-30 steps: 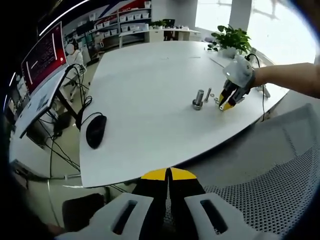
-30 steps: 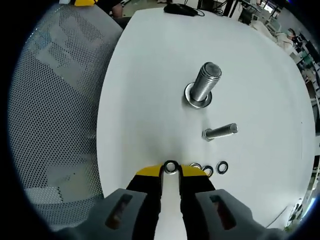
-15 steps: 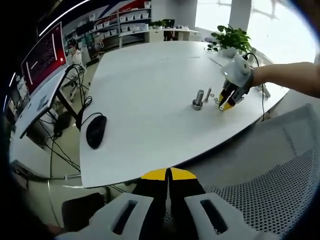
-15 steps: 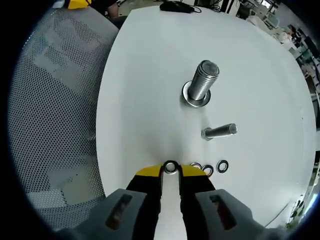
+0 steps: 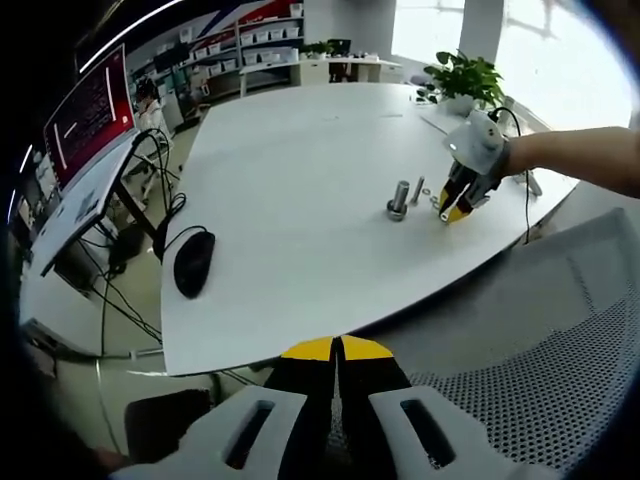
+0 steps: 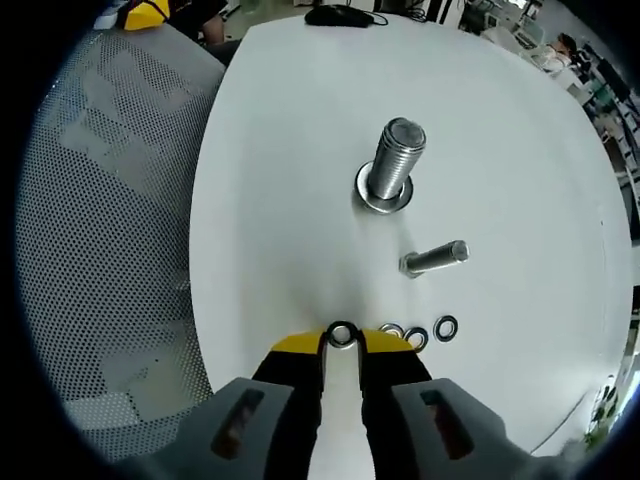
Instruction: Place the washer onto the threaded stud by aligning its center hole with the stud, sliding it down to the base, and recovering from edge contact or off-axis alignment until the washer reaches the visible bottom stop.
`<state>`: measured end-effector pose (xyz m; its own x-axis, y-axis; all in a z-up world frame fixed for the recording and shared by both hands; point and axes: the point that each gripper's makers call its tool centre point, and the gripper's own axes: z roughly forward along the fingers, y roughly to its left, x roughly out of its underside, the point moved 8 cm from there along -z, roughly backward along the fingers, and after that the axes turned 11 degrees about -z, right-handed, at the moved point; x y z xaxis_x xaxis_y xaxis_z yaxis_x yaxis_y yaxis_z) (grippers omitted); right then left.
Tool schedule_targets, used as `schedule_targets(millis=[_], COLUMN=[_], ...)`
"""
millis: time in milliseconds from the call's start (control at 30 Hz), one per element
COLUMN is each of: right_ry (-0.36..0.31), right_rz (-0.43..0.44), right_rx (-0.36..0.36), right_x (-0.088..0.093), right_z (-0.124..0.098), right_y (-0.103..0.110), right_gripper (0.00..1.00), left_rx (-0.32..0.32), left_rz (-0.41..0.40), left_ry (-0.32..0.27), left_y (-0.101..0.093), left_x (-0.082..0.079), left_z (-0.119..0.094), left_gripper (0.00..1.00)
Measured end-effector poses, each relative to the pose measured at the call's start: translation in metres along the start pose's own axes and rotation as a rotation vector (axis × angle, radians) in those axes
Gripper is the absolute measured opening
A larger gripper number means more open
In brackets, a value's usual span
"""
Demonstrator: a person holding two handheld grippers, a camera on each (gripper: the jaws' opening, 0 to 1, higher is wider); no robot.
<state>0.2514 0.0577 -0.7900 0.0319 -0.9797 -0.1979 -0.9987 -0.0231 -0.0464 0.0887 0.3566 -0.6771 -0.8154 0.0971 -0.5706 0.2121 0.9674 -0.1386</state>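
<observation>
While the right gripper [image 6: 341,340] pinches 1 washer [image 6: 341,334], the threaded stud [image 6: 391,165] has receded slightly, so alignment hasn't begun; the left gripper [image 5: 337,349] stays closed, empty.

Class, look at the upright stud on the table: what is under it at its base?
A metal ring or flange circles the upright stud at its base, on the white table. Whether it is a loose washer or the stud's own base cannot be told; the stud covers what lies beneath.
</observation>
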Motion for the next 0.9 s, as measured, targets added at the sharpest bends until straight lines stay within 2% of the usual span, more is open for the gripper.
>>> schedule_targets(millis=[200, 533, 900], right_ry=[0.031, 0.033, 0.061], right_rz=[-0.001, 0.009, -0.02], right_rx=[-0.01, 0.022, 0.03], right_x=[-0.0032, -0.0031, -0.0056], right_z=[0.0005, 0.0008, 0.0012], right_y=[-0.0007, 0.0032, 0.0047], right_gripper=[0.14, 0.15, 0.15], left_rx=[-0.002, -0.004, -0.006], left_rz=[-0.001, 0.0, -0.001], left_ry=[0.001, 0.0, -0.003], left_y=[0.0001, 0.0002, 0.0003], left_x=[-0.0001, -0.0002, -0.0004], left_z=[0.0002, 0.0002, 0.0002], left_gripper=[0.0, 0.0, 0.0])
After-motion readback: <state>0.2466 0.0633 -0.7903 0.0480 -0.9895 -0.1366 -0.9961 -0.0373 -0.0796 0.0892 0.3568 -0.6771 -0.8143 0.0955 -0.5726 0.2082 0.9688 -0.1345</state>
